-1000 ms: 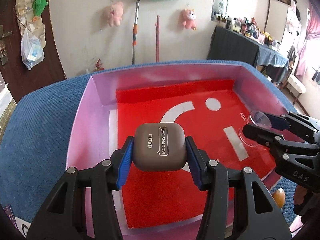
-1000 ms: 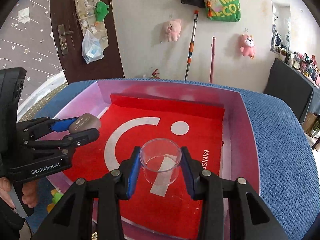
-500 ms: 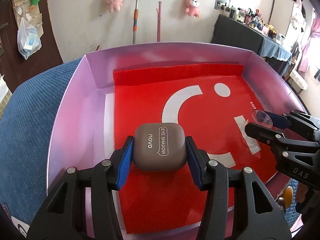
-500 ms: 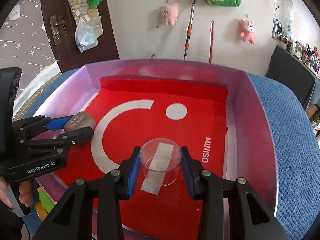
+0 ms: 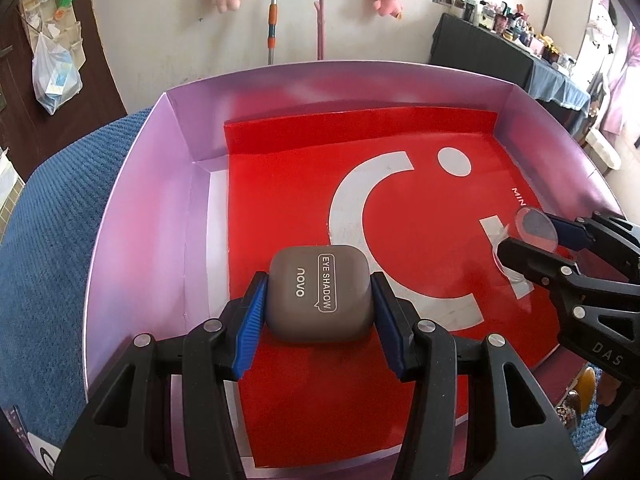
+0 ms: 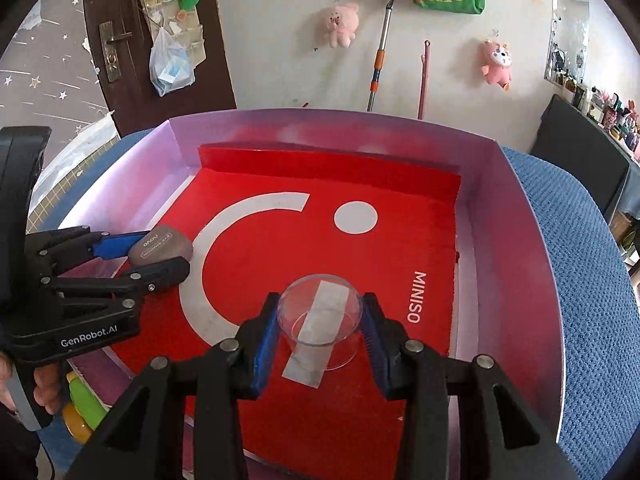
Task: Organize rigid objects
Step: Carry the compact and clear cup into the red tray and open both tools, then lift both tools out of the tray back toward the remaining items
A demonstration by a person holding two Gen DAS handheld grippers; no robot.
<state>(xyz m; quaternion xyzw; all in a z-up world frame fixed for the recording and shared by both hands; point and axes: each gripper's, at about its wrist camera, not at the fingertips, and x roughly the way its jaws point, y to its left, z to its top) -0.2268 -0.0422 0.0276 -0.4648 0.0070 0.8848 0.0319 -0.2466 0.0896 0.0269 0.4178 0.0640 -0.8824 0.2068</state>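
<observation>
A taupe eye shadow case (image 5: 318, 294) printed "novo" sits between the blue pads of my left gripper (image 5: 318, 276), which is shut on it, low over the left part of the red liner. From the right wrist view the same case (image 6: 160, 246) and left gripper (image 6: 166, 252) show at the left. My right gripper (image 6: 320, 300) is shut on a clear plastic cup (image 6: 320, 320), upright just above the liner. That cup (image 5: 536, 226) and the right gripper (image 5: 528, 236) appear at the right edge. Both hang inside a lilac box (image 5: 140, 220).
The box has tall lilac walls (image 6: 500, 280) and a red Miniso liner (image 6: 280, 248). It rests on a blue textured cloth (image 6: 592, 280). A hand (image 6: 44, 392) holds the left gripper's handle. Yellow and green items (image 6: 80, 408) lie outside the box's near left corner.
Both grippers have tipped downward, so the box floor fills more of each view. The case and the cup stay held between the pads.
</observation>
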